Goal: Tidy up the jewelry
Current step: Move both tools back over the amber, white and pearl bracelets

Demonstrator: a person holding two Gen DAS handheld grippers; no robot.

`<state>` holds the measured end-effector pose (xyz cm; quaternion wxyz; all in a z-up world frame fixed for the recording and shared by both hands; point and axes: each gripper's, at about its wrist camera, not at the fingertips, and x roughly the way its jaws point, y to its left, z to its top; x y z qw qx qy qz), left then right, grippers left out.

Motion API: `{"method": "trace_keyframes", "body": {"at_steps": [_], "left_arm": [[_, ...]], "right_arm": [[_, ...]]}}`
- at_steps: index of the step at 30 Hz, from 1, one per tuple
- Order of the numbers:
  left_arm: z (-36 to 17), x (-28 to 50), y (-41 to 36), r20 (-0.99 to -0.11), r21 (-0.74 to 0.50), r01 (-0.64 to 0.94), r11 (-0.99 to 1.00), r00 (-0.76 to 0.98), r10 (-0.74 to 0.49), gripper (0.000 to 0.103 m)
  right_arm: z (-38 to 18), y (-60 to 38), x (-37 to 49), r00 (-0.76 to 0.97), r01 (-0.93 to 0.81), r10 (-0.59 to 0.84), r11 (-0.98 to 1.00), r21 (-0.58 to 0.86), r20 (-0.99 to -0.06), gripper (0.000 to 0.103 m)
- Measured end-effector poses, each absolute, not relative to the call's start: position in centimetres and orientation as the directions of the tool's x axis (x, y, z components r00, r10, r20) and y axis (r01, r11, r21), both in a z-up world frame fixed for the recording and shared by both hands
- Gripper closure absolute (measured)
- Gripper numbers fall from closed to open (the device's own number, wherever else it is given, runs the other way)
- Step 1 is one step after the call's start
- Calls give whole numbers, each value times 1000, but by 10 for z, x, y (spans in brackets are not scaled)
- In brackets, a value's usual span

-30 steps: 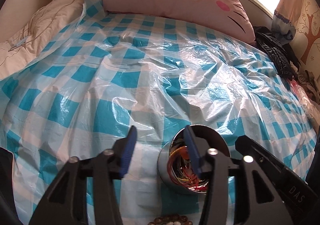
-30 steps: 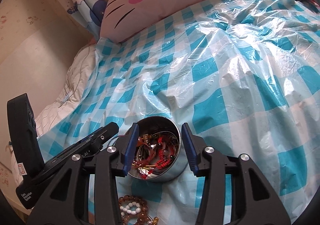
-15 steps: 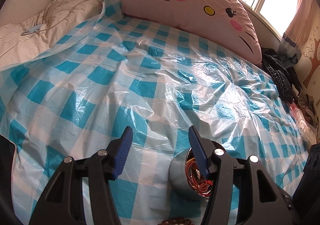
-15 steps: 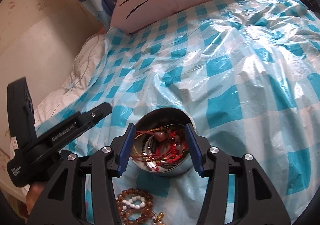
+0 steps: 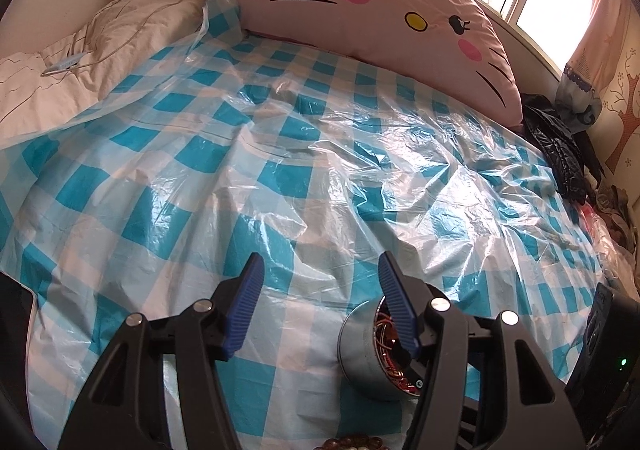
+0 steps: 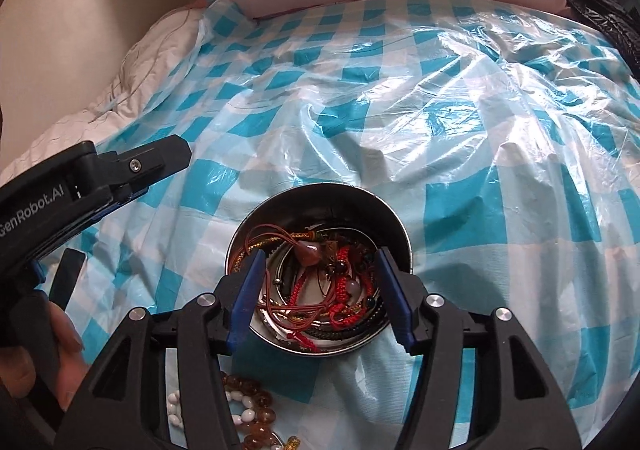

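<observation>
A round metal tin (image 6: 318,209) stands on the bed, on a crinkled blue-and-white checked plastic sheet (image 6: 460,97), and holds a tangle of jewelry (image 6: 320,282): red and brown cords, thin bangles and a brownish stone pendant. The right gripper (image 6: 318,290) hangs directly above the tin's near half with its jaws opening and nothing pressed between the blue pads. Just in front of the tin, at the lower edge of the right wrist view, lie amber and white bead bracelets (image 6: 248,410) on the sheet. The left gripper (image 5: 320,304) is open and empty, over bare sheet, with the tin (image 5: 360,354) just beside its right finger. A pink cat-face pillow (image 5: 384,13) lies at the head of the bed.
</observation>
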<state>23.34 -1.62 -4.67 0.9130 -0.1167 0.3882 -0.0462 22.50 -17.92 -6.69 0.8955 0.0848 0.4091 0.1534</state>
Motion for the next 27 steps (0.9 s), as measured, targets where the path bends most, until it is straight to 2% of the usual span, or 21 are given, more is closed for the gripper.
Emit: {"method": "trace_keyframes", "body": {"at_steps": [5, 7, 12, 27], "left_arm": [[-39, 221, -29, -688, -141, 26, 990, 716, -116, 44], [-34, 211, -34, -673, -89, 38, 995, 734, -89, 35], [-24, 186, -47, -642, 26, 67, 997, 766, -34, 24], [-21, 125, -54, -617, 88, 92, 992, 787, -18, 12]], "right_arm": [[-48, -197, 211, 671, -184, 344, 935, 302, -657, 49], [-42, -206, 203, 684, -161, 327, 940, 302, -652, 48], [-33, -230, 187, 697, -95, 300, 939, 330, -652, 43], [-25, -249, 114, 721, -75, 295, 933, 353, -627, 41]]}}
